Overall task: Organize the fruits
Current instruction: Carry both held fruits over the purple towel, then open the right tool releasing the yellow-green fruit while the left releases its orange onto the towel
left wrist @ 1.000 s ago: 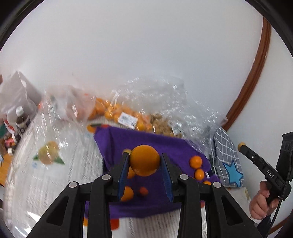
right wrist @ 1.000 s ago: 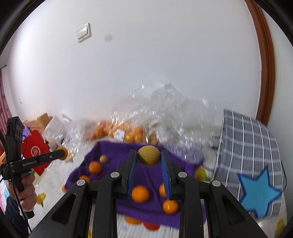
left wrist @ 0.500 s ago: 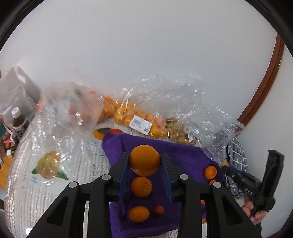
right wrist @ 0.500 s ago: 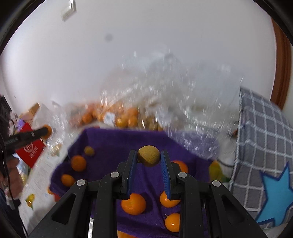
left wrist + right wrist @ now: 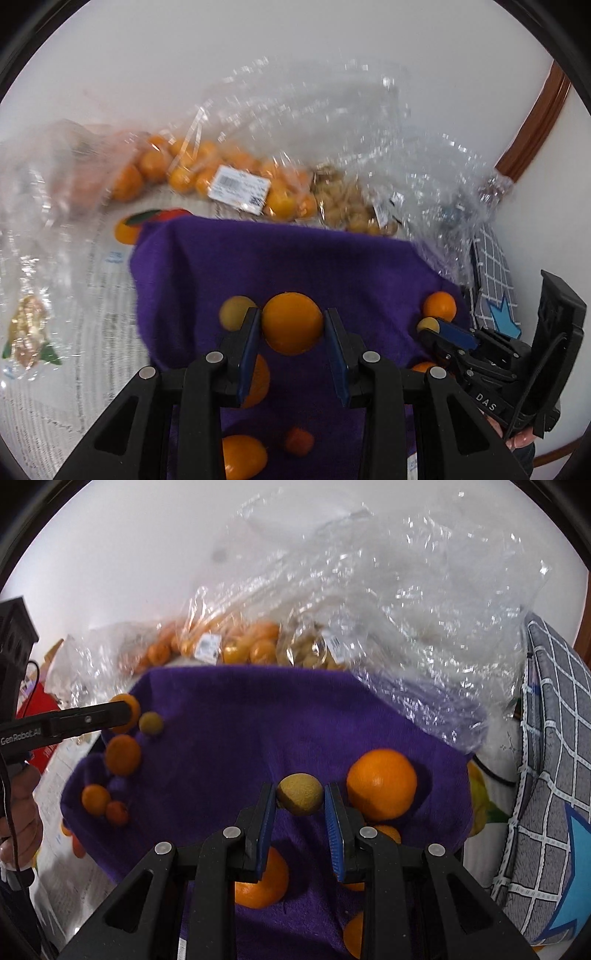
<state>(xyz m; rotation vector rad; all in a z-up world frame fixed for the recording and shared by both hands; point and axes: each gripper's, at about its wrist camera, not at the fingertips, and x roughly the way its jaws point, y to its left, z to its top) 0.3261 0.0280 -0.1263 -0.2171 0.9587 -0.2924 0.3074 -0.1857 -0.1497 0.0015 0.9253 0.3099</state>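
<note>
Nearest, the left gripper (image 5: 291,325) clamps a smooth round orange (image 5: 291,322), and the right gripper (image 5: 300,799) pinches a dull, rough yellow-green fruit (image 5: 300,793), both above the fuzzy purple cloth (image 5: 229,731). Beyond, crinkly clear plastic bags (image 5: 369,590) hold more fruit.

"DAS" marks the right tongs (image 5: 428,325); "GenRobot.AI" marks the left tongs (image 5: 125,709).

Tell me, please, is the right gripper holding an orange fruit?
No, the right gripper is shut on a small yellow-green fruit; the big orange lies beside it on the purple cloth.
</note>
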